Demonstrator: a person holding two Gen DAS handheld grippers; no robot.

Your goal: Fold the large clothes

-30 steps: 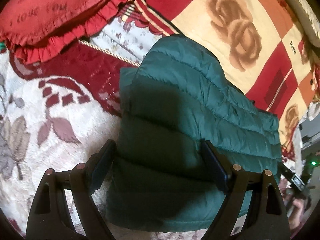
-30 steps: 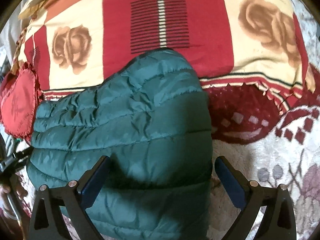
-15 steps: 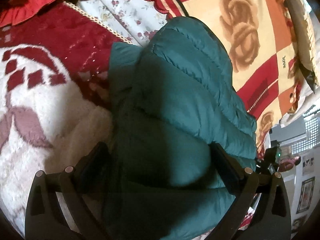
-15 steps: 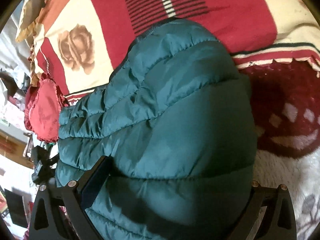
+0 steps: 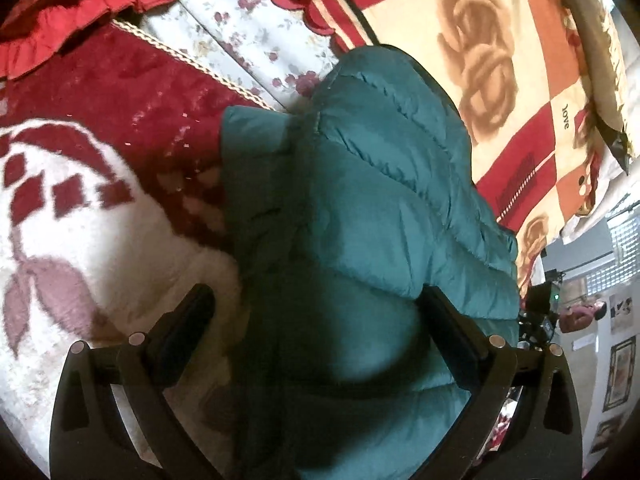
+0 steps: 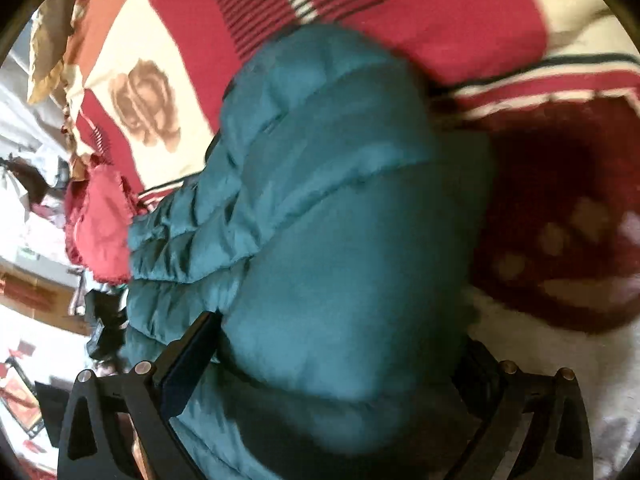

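Left wrist view: your left gripper (image 5: 312,336) stands at its widest, fingers spread either side of the near edge of the jacket (image 5: 360,200). The right finger (image 5: 452,336) lies against the puffed quilting; the left finger (image 5: 180,336) is clear of it, over the fleece blanket (image 5: 80,240). Nothing is pinched.

Right wrist view: your right gripper (image 6: 332,368) is also spread wide and straddles the jacket's (image 6: 340,200) other near corner. The padding bulges up between the fingers and hides most of the right one. The picture is blurred, so you cannot tell whether the pads press on the fabric; read it as not gripped.

The jacket lies on the bed as a thick, already doubled bundle, across the seam where the fleece blanket meets the rose quilt (image 5: 500,40).

Step in hand, as judged: both grippers are set at the near hem to take hold for a further fold, or to press the bundle flat.

Next move:
1. Lower both grippers until the pads bracket the full thickness of the hem.
2. Close on all layers. The shell looks slick and the fill springy, so a shallow bite is likely to slip.
3. Lift both corners together and carry them toward the far edge.

Legible writing: the word "love" (image 5: 565,117) on the rose quilt. No brand label shows on the jacket.
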